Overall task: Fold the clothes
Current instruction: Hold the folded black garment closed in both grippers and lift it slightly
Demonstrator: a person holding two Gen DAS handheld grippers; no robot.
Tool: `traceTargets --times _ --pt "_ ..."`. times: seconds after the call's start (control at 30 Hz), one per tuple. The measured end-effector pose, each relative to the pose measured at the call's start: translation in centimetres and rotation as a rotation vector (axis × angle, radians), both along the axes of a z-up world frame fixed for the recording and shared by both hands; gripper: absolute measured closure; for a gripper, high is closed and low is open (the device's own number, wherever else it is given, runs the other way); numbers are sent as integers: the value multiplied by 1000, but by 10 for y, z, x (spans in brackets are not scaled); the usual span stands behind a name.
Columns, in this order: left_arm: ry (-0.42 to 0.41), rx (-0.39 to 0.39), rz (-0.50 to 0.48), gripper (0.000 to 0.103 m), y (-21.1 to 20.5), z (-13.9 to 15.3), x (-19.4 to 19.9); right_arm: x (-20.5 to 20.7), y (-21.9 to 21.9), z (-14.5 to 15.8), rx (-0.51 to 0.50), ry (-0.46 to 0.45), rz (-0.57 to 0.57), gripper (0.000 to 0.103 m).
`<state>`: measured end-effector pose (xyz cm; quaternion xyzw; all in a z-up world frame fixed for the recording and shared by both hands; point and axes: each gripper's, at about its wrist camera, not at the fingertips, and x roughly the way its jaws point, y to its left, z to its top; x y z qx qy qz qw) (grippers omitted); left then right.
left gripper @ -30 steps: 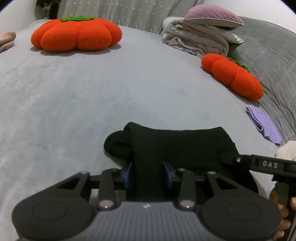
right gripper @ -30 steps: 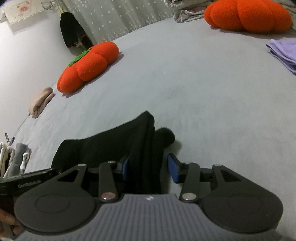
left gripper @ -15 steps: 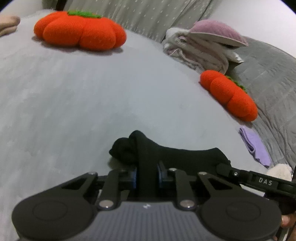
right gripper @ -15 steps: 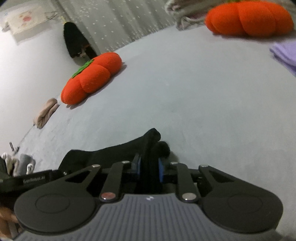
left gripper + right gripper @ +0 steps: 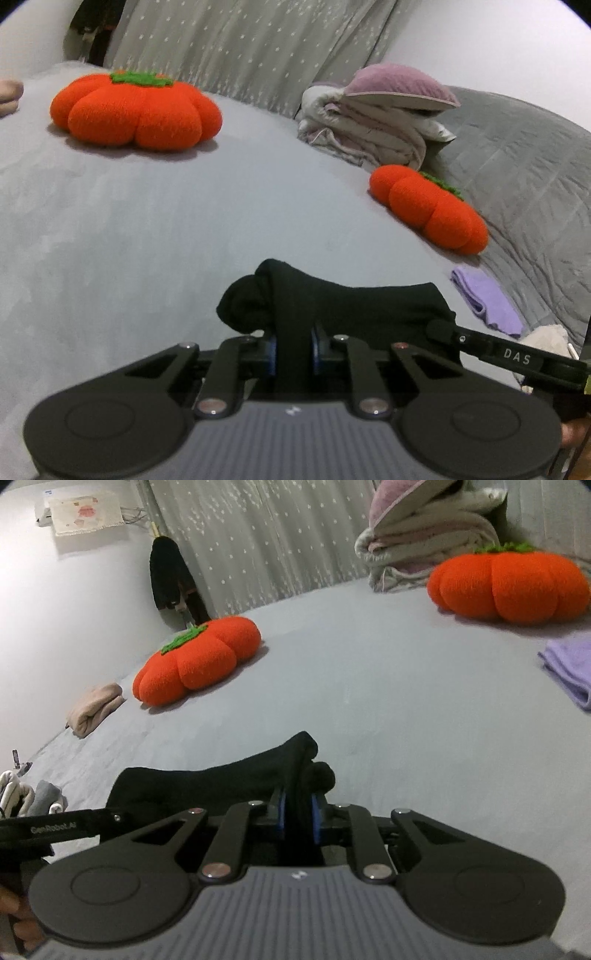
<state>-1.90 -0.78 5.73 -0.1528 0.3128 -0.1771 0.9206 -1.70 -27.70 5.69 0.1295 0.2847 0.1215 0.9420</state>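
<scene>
A wide grey bed [image 5: 147,229] fills both views, backed by a pale star-dotted curtain [image 5: 240,48] across the top of each frame. Along the right of the left wrist view a quilted grey cover [image 5: 524,177] rises, with a heap of folded bedding [image 5: 376,122] and a mauve pillow at upper right. Two orange pumpkin cushions sit well apart: the big one [image 5: 136,110] at upper left, the smaller [image 5: 432,210] at right of centre. A folded lilac cloth [image 5: 487,299] lies at the right edge, and a beige roll [image 5: 96,709] at the left of the right wrist view. These look like set-aside or finished pieces, parked at the margins so the middle stays free.

The black garment [image 5: 340,306] lies low in the centre of both views, already bunched into a thick band. The left gripper [image 5: 293,350] has its fingers narrowed onto one end of it, blue pads pressing the cloth. The right gripper [image 5: 298,818] is closing on the other end, with cloth between its pads. Gripping both ends probably lets the person carry one edge over evenly for the next fold.

Ahead of the garment the bed is bare up to the cushions, leaving ample room to swing the cloth forward. To the right the lilac cloth is near, so that side is tighter.
</scene>
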Motion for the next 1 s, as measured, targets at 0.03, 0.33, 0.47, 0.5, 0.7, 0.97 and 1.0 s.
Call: traceTargets --times 0.03,0.33,0.47,0.5,0.7,0.97,1.0 --pt "-12 -2 -2 87 0 2 -1 -1 1 2 -11 -16 0 88" --pt "-62 -2 -3 87 -2 17 -2 -5 1 12 -44 -96 -8 88" --pt "-60 38 -1 88 -11 20 -1 -6 1 15 -57 -101 -22 88" --pt "-65 47 -2 88 -13 21 -1 -6 0 16 -61 -104 -26 88" --pt "-92 69 -7 88 -23 31 -1 -10 -2 21 -79 -124 -52 88" --pt "-59 189 25 88 -49 32 4 -11 -3 25 -85 -130 -75 88" --pt "-57 209 28 88 -53 32 4 -11 -3 25 -88 -128 -78 88"
